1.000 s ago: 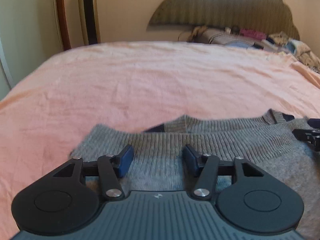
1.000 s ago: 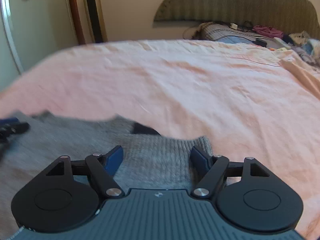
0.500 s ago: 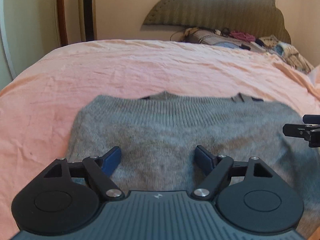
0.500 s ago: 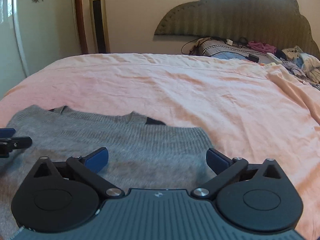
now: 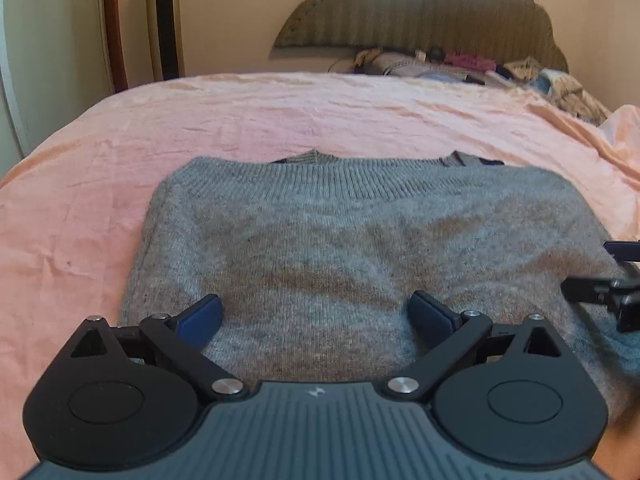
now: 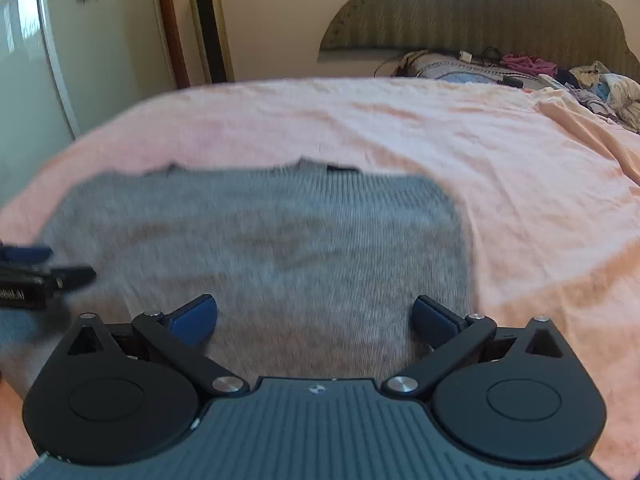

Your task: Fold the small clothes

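Left wrist: sweater (image 5: pixel 352 240) crosswise, ribbed hem far

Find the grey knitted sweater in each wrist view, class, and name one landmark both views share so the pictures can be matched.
Left wrist view: the grey sweater fills the lower centre, spread on the pink bedsheet, ribbed edge farthest from the camera.
Right wrist view: the sweater lies lower centre and left, blurred, its right edge ending above the right fingertip.
Shared landmark: the scalloped headboard at top right.
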